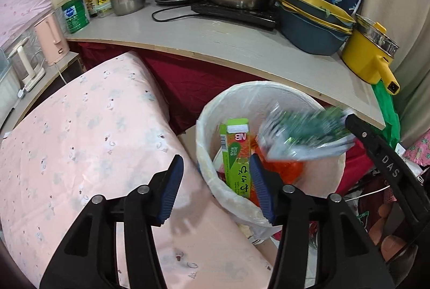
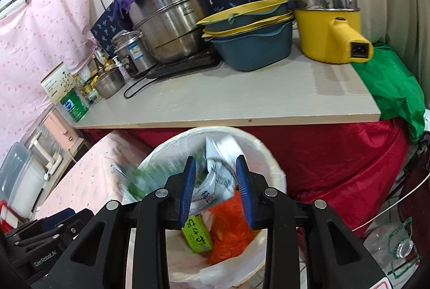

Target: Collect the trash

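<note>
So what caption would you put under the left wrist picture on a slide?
Open left gripper above white-lined trash bin holding green carton; right gripper brings crumpled green-and-white wrapper.

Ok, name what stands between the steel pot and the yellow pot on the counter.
A stack of blue-and-yellow basins fills the stretch between the steel pot and the yellow pot on the counter. Both wrist views show it, the right one most plainly.

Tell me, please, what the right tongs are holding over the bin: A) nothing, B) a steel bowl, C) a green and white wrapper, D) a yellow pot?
C: the right tongs are closed on a crumpled green and white wrapper above the lined trash bin.
</note>
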